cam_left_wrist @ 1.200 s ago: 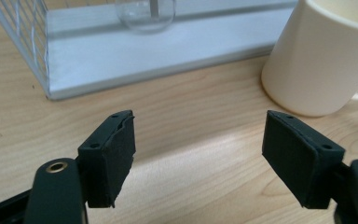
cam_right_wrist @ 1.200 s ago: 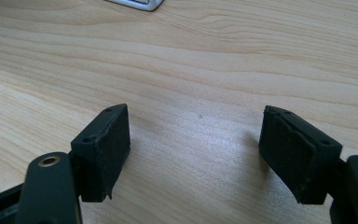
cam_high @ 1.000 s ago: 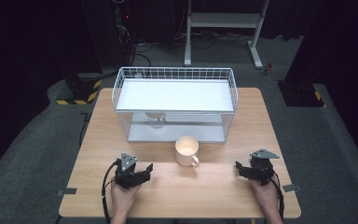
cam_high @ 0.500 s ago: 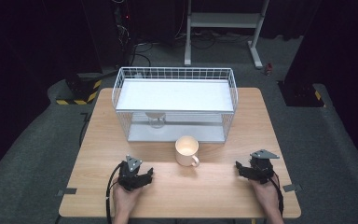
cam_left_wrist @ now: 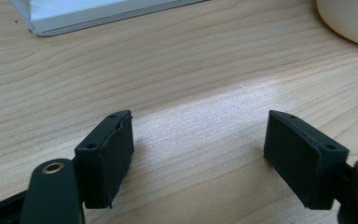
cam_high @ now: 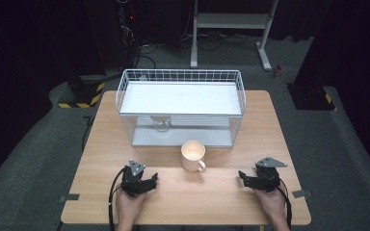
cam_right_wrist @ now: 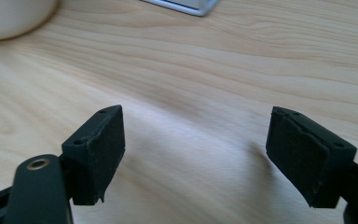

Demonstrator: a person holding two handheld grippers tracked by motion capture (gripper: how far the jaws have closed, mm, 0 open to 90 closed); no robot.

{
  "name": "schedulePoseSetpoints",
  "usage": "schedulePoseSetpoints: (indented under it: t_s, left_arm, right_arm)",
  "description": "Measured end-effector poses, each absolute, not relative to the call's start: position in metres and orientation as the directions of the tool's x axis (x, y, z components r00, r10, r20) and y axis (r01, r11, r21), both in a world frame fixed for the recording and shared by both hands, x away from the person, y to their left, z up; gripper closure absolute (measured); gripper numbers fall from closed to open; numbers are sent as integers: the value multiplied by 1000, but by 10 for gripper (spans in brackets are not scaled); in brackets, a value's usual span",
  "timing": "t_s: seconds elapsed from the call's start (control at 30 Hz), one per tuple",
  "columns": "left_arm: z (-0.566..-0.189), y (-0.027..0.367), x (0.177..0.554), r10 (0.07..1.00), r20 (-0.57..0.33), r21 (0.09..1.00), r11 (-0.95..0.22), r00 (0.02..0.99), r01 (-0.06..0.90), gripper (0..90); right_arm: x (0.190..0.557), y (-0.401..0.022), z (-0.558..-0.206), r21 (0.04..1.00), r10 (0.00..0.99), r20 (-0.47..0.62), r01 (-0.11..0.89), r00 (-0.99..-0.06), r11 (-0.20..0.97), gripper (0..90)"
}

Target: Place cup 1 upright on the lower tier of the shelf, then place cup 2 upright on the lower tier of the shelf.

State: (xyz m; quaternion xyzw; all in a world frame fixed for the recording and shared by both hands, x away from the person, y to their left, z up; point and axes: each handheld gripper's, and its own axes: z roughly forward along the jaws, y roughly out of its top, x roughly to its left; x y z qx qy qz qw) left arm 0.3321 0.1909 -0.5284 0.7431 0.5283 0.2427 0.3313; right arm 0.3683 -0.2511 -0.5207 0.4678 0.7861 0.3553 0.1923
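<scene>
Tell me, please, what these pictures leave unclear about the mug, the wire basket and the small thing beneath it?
- Mug: high view, glare washes out the inside, so any contents cannot be told.
- Mug in both gripper views: cut off by the top edge.
- Small object under the wire basket: high view, too small and behind the mesh.
- Basket base: left gripper view, cut off by the edge.

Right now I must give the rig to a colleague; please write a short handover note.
Left claw: open, nothing between the jaws, resting low at the table's near edge.
Right claw: jaws have just been opening, nothing between them, also near the front edge.
Cream mug: upright on the wooden table, between the claws, just in front of the white wire basket.
Done: nothing grasped yet.
Left: probably take the mug; neither claw touches it.
</scene>
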Motion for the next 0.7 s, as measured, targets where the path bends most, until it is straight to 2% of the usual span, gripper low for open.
schedulePoseSetpoints:
  t_s: [0.4,0.7]
  left_arm:
    - [-528,191,332,947,7,748,-218,320,627,239]
    - [-528,191,332,948,5,746,-216,319,630,239]
  right_arm:
    - [340,-219,-515,777,772,115,542,-624,322,157]
    - [337,-189,-512,783,698,122,500,-706,369,131]
